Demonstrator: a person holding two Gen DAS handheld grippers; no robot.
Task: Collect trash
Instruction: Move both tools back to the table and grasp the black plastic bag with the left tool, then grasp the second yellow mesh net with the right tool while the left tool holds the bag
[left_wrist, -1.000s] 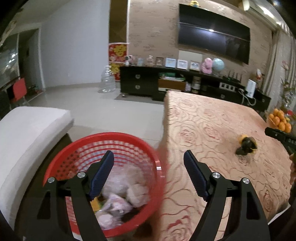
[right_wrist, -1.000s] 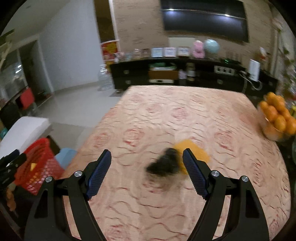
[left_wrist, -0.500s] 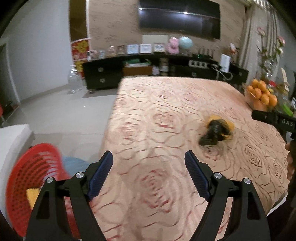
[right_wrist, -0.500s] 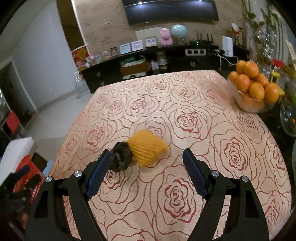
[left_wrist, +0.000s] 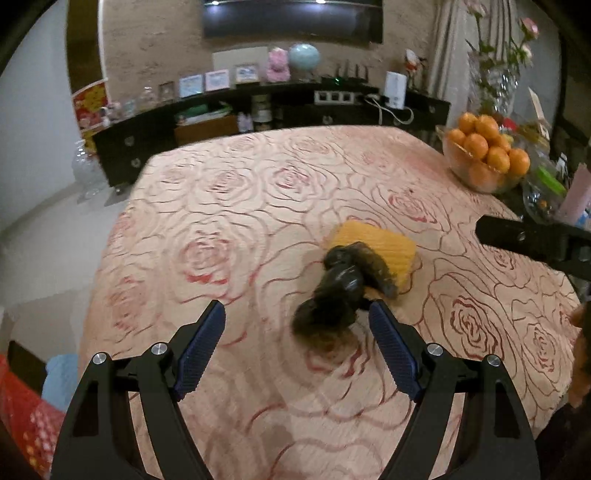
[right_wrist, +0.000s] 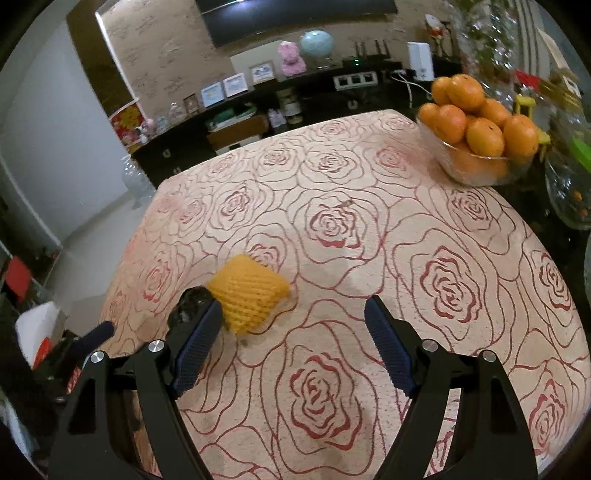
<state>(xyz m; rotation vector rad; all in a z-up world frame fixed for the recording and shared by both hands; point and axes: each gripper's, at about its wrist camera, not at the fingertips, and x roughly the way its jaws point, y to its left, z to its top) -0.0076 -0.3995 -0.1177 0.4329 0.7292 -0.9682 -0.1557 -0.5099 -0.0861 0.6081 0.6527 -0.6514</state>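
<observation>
A crumpled black wad of trash (left_wrist: 338, 291) lies on the rose-patterned tablecloth (left_wrist: 229, 206), leaning against a yellow foam fruit net (left_wrist: 380, 245). My left gripper (left_wrist: 295, 310) is open just short of the black wad, which sits a little ahead of its right finger, untouched. My right gripper (right_wrist: 293, 304) is open too, with nothing between its fingers. In the right wrist view the yellow net (right_wrist: 251, 295) lies just ahead of the left finger, which partly hides the black wad (right_wrist: 190, 302).
A glass bowl of oranges (left_wrist: 484, 158) stands at the table's far right corner, with glassware and a vase behind it. The red trash basket (left_wrist: 22, 417) sits on the floor off the table's left edge. A dark TV cabinet (left_wrist: 258, 110) runs along the back wall.
My left gripper swung right from above the red basket, over the table and up to the black wad. My right gripper moved closer to the table, the yellow net sliding left in its view.
</observation>
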